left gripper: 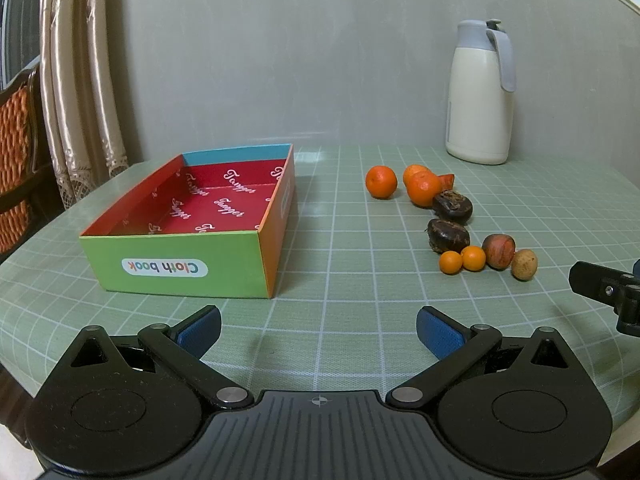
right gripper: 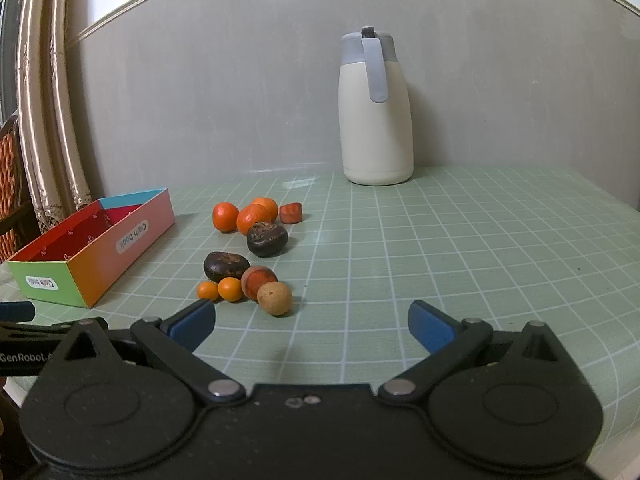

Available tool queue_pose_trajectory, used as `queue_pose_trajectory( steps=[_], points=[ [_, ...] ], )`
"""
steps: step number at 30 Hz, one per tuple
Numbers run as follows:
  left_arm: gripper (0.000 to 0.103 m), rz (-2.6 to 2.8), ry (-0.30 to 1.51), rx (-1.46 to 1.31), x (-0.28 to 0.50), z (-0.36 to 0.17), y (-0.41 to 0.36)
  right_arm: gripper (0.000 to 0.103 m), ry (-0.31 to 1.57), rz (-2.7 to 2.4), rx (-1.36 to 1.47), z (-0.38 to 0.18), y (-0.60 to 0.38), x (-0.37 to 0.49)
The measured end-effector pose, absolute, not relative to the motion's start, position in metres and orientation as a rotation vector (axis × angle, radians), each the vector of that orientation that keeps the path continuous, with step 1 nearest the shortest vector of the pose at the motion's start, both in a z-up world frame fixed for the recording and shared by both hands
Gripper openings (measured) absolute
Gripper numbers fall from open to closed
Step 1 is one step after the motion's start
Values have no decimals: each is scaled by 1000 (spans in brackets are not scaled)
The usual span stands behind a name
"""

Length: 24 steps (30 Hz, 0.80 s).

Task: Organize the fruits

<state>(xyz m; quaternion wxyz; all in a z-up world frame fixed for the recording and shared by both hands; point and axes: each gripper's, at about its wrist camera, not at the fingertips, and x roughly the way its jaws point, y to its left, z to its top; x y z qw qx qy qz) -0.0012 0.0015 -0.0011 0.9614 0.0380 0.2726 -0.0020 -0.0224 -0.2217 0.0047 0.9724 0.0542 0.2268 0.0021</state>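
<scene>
A colourful open box [left gripper: 188, 220] with a red inside sits empty on the green grid mat; it also shows at the left of the right wrist view [right gripper: 100, 248]. Several fruits lie in a loose cluster to its right: tangerines [left gripper: 381, 182], two dark brown fruits [left gripper: 448, 234], two small kumquats [left gripper: 462, 260], a reddish fruit [left gripper: 498, 251] and a tan round fruit [left gripper: 524, 265]. In the right wrist view the tan fruit [right gripper: 274, 298] lies nearest. My left gripper [left gripper: 318, 334] is open and empty, in front of the box. My right gripper [right gripper: 312, 326] is open and empty, just short of the cluster.
A white thermos jug with a grey lid [left gripper: 480, 92] stands at the back by the wall, also in the right wrist view [right gripper: 376, 108]. Curtains [left gripper: 76, 80] and a chair [left gripper: 16, 152] are at the left, beyond the table's rounded edge. Part of the right gripper [left gripper: 608, 292] shows at the right.
</scene>
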Motion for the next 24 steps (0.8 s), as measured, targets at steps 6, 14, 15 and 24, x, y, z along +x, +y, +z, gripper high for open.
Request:
queue_pose_trajectory(
  steps=[6,14,15,24],
  points=[
    [103,-4,551,76,-1,-1,2,103,457,2,109,5,-222,-23],
    [103,-4,547,81,-1,-1,1,103,455,0,114,5,-223,-23],
    [103,-5,546,83,-1,-1,0,103,454,-1,115,5,-223,-23],
    [103,-42,510,139,-6,5,-12,103,422,-17,139,8,-230,-28]
  ],
)
